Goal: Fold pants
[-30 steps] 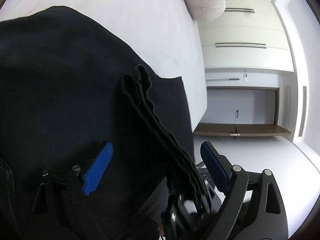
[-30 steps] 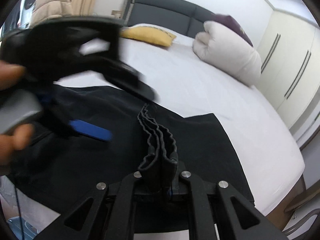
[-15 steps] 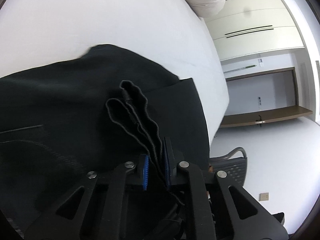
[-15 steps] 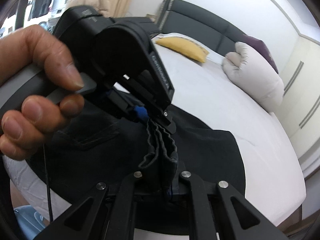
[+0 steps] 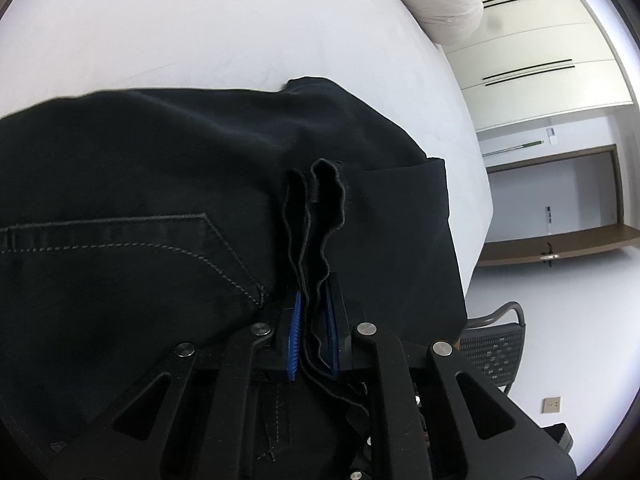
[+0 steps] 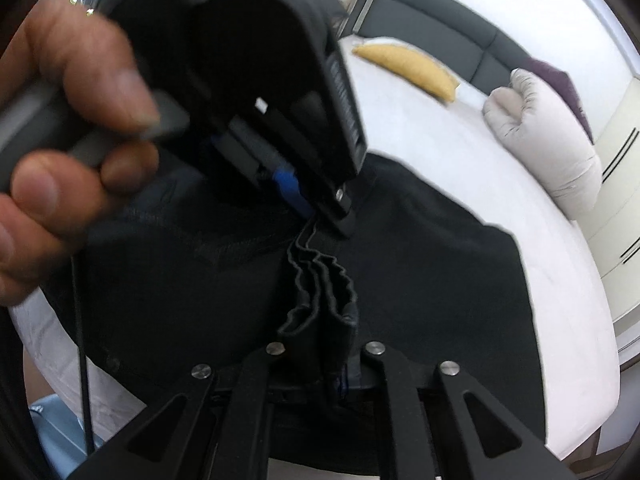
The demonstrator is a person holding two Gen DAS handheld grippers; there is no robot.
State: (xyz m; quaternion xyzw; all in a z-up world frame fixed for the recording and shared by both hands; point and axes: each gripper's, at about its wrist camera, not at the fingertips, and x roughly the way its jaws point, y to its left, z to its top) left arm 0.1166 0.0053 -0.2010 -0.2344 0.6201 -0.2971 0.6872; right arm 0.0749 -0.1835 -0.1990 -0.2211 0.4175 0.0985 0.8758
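Though clamped, pants (image 5: 200, 208) between both claws

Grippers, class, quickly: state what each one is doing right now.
Left gripper: shut on the pants edge.
Right gripper: jaws opening, bunched pants edge between them.

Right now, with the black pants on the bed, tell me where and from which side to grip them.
Grip the bunched hem edge of the black pants, coming from the bed's near side. Its stacked layers stand up as a thin ridge that narrow jaws can pinch; the left gripper already clamps it there.
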